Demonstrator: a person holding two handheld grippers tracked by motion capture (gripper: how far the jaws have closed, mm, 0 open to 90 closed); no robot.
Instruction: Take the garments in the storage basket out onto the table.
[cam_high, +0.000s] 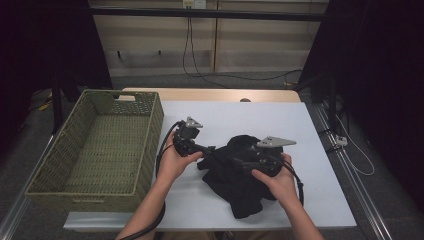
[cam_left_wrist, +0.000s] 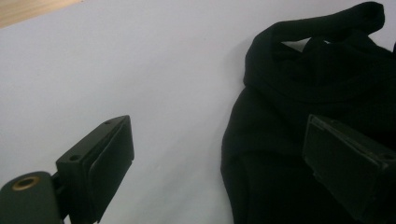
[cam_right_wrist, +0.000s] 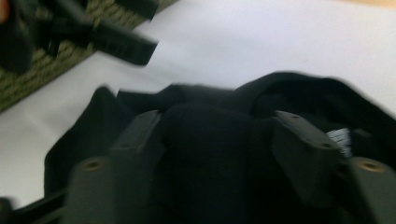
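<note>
A black garment (cam_high: 235, 175) lies crumpled on the white table top (cam_high: 240, 115), right of centre. My left gripper (cam_high: 207, 150) hovers at the garment's left edge, its jaws wide apart. In the left gripper view (cam_left_wrist: 219, 144) one jaw is over bare table and the other over the dark cloth (cam_left_wrist: 299, 93), nothing pressed between them. My right gripper (cam_high: 241, 162) reaches in from the right onto the garment. In the right gripper view (cam_right_wrist: 215, 121) a thick fold of black fabric (cam_right_wrist: 210, 144) fills the gap between both jaws, and the picture is blurred.
A large woven green basket (cam_high: 150, 130) stands along the table's left side, close to my left hand; its weave (cam_right_wrist: 46, 65) shows in the right gripper view behind the left gripper (cam_right_wrist: 121, 44). A wooden strip (cam_high: 215, 95) borders the far edge. Cables trail on the floor beyond.
</note>
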